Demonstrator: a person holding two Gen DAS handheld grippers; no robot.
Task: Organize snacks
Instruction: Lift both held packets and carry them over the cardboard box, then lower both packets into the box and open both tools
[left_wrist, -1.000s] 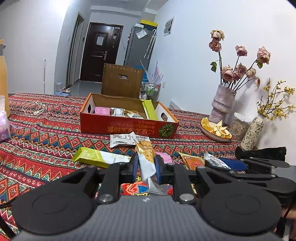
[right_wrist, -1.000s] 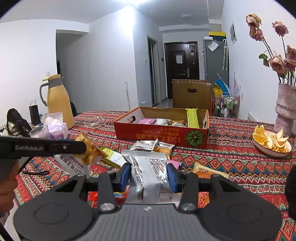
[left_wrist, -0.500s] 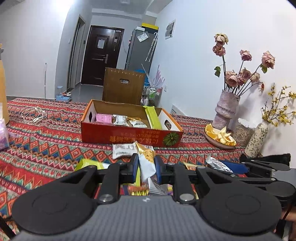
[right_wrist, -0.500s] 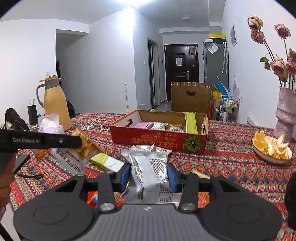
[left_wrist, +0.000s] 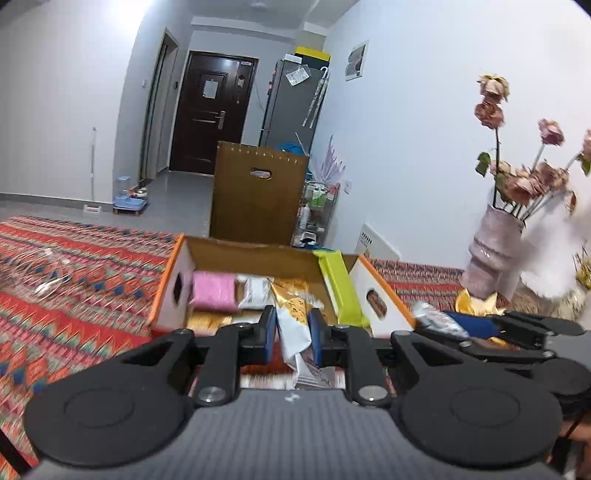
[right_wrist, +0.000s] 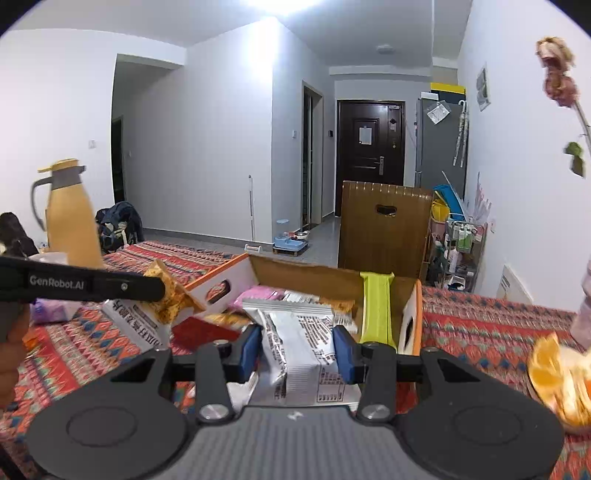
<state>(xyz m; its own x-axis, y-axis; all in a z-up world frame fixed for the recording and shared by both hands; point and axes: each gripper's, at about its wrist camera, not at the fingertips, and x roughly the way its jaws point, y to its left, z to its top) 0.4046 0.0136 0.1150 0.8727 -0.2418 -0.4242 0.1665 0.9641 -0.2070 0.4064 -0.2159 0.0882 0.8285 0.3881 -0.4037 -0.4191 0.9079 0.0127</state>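
Observation:
My left gripper (left_wrist: 292, 334) is shut on a yellow-and-white snack packet (left_wrist: 293, 321) and holds it just above the near edge of the open red cardboard box (left_wrist: 173, 280). The box holds a pink packet (left_wrist: 214, 290), a lime-green packet (left_wrist: 338, 284) and other snacks. My right gripper (right_wrist: 297, 349) is shut on a silver snack packet (right_wrist: 295, 339), also close to the box (right_wrist: 410, 317), over its near side. The left gripper with its packet (right_wrist: 166, 299) shows at the left of the right wrist view.
The table has a red patterned cloth (left_wrist: 74, 280). A vase of dried roses (left_wrist: 491, 251) and a plate of orange peel (right_wrist: 557, 380) stand at the right. A yellow thermos jug (right_wrist: 70, 221) stands at the left. A brown chair back (right_wrist: 384, 225) is behind the box.
Both grippers have moved forward and up to the box, each still holding its packet. The loose snacks on the cloth in front of the box have dropped out of view.

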